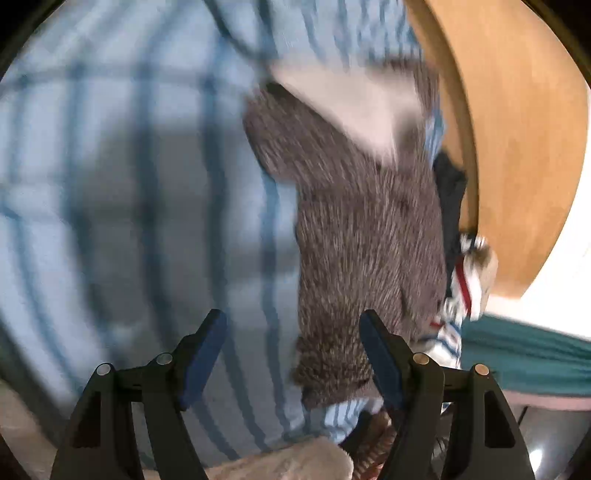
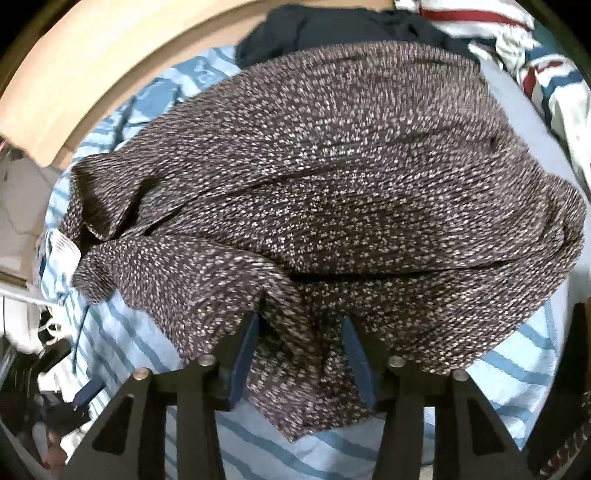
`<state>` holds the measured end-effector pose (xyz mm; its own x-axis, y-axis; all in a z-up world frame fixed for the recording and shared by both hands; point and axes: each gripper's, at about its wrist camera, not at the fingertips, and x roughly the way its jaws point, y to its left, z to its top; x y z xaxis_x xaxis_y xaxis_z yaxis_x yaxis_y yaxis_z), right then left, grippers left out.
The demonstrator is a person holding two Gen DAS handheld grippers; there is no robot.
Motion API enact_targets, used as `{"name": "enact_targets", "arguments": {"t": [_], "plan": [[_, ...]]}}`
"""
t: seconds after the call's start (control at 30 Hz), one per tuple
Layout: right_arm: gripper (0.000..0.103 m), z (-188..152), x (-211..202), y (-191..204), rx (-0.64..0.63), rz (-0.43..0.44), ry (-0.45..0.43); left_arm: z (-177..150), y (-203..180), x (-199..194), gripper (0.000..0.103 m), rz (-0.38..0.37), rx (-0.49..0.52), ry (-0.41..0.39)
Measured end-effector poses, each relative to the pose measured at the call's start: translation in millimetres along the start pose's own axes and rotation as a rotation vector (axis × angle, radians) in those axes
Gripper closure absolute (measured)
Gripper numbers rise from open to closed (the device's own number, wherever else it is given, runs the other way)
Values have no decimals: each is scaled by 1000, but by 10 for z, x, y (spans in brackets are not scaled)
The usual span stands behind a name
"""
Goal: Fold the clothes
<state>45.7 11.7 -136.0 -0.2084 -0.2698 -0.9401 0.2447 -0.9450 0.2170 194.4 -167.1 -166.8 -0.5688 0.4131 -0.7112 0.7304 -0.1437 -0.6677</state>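
Blue pads: the right gripper (image 2: 299,354) has blue pads, and they pinch a bunched fold of the brown and white speckled knit sweater (image 2: 314,192).
Left gripper: the left gripper (image 1: 291,354) is wide apart and holds nothing. It hangs over the bed next to the sweater's edge.
Where the sweater is: it lies spread and rumpled on the light blue striped bed sheet (image 2: 517,373), with one sleeve (image 2: 166,266) curled on top.
How it feels: I think it is soft, floppy and a bit thick. It will sag and bunch, not slide.
Where to hold: a hem corner or a shoulder looks best, because a middle pinch only makes a lump.
Around it: a dark navy cloth (image 2: 317,29) and a white, red and blue striped garment (image 2: 546,81) lie past it, near the tan wooden headboard (image 2: 110,48).
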Motion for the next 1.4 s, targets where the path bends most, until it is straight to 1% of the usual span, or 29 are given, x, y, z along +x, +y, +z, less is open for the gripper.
{"name": "enact_targets", "arguments": {"t": [0.07, 0.1, 0.13, 0.27, 0.33, 0.4, 0.47, 0.53, 0.57, 0.6, 0.63, 0.7, 0.73, 0.8, 0.83, 0.9, 0.93, 0.97, 1.03, 1.07, 1.13, 1.2, 1.3, 1.33, 1.4], "plan": [[50, -172, -67, 10, -17, 24, -8, -101, 16, 239, 29, -43, -40, 52], [50, -300, -68, 17, -17, 37, -8, -165, 49, 342, 29, -82, -75, 73], [50, -305, -100, -46, -11, 48, -10, -246, 92, 467, 29, -126, -119, 97], [50, -112, -218, -403, 18, 85, -22, -490, 204, 854, 29, -219, -265, 145], [48, -84, -210, -498, 29, 69, -35, -562, 218, 1014, 29, -271, -324, 157], [48, 39, -94, -542, 31, 62, -44, -591, 196, 1122, 29, -290, -341, 150], [45, 102, -65, -572, 41, 67, -51, -585, 126, 1194, 49, -269, -328, 128], [44, 129, -51, -590, 52, 72, -57, -565, 87, 1156, 98, -241, -313, 101], [44, 141, -8, -585, 57, 73, -57, -552, 68, 1127, 101, -227, -305, 85], [44, 151, 32, -563, 58, 75, -60, -539, 53, 1047, 101, -217, -290, 51], [44, 156, 62, -539, 56, 77, -64, -523, 30, 896, 101, -210, -262, 3], [44, 176, 136, -469, 50, 80, -71, -493, -54, 519, 101, -197, -165, -86], [44, 176, 148, -417, 44, 79, -74, -493, -112, 294, 101, -171, -101, -135], [43, 113, 55, -314, 23, 86, -76, -531, -225, -289, 101, -65, 43, -272], [42, 82, 10, -247, 9, 88, -75, -562, -256, -527, 101, -9, 93, -330], [35, 37, -22, -85, -23, 98, -69, -610, -253, -885, 101, 135, 145, -424], [34, 28, 12, 19, -43, 106, -62, -618, -226, -1031, 101, 224, 164, -457], [33, 18, 63, 125, -57, 116, -52, -637, -213, -1083, 101, 290, 172, -467], [33, -31, 201, 358, -92, 134, -11, -630, -106, -1112, 101, 390, 182, -453], [33, -58, 272, 476, -111, 143, 11, -622, -78, -1068, 101, 436, 194, -425], [33, -115, 419, 703, -156, 154, 57, -617, -12, -952, 101, 512, 224, -348], [33, -175, 559, 891, -209, 146, 104, -611, 55, -837, 101, 587, 253, -271], [33, -229, 697, 1032, -257, 123, 151, -603, 155, -663, 101, 699, 296, -153], [33, -217, 722, 1038, -259, 119, 159, -608, 181, -640, 100, 688, 291, -125], [33, -155, 752, 1025, -248, 119, 167, -630, 208, -678, 98, 591, 248, -101]]}}
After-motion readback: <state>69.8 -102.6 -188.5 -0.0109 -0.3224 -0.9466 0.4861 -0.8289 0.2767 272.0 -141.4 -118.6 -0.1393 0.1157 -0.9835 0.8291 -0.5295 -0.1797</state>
